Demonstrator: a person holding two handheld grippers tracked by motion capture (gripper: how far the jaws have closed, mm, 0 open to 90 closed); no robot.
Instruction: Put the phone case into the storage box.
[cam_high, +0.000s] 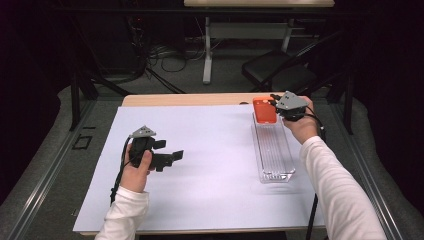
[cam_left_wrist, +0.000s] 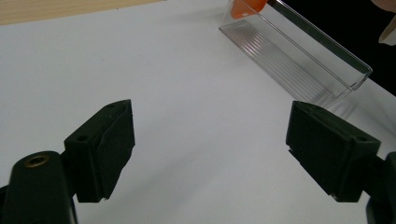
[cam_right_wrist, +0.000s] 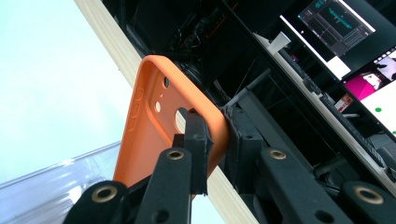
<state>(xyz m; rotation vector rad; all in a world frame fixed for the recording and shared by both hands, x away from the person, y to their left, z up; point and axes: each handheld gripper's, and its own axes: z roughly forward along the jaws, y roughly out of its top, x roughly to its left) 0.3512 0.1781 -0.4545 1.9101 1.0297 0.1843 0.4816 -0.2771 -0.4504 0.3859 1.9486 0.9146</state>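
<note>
I see a wooden worktop (cam_high: 190, 99) with one large white sheet (cam_high: 200, 165) laid over most of it, so only a strip of bare wood shows along the far edge. Around it the room is dark, with grey carpet, a tangle of cables and the legs of a second table behind, plus one black folding chair (cam_high: 280, 70). In the right gripper view two lit monitors (cam_right_wrist: 345, 28) show off to the side.

On the sheet I count one clear plastic tray (cam_high: 274, 152), long and narrow, lying near the right edge. There is one orange phone case (cam_high: 264, 110); it stands tilted at the tray's far end, and my right gripper (cam_high: 281, 107) has its fingers (cam_right_wrist: 198, 140) pinching the case's side wall near the camera cutout.

My left gripper (cam_high: 170, 157) hangs over the bare sheet, well apart from the tray, fingers (cam_left_wrist: 105, 144) spread wide with nothing between them.
</note>
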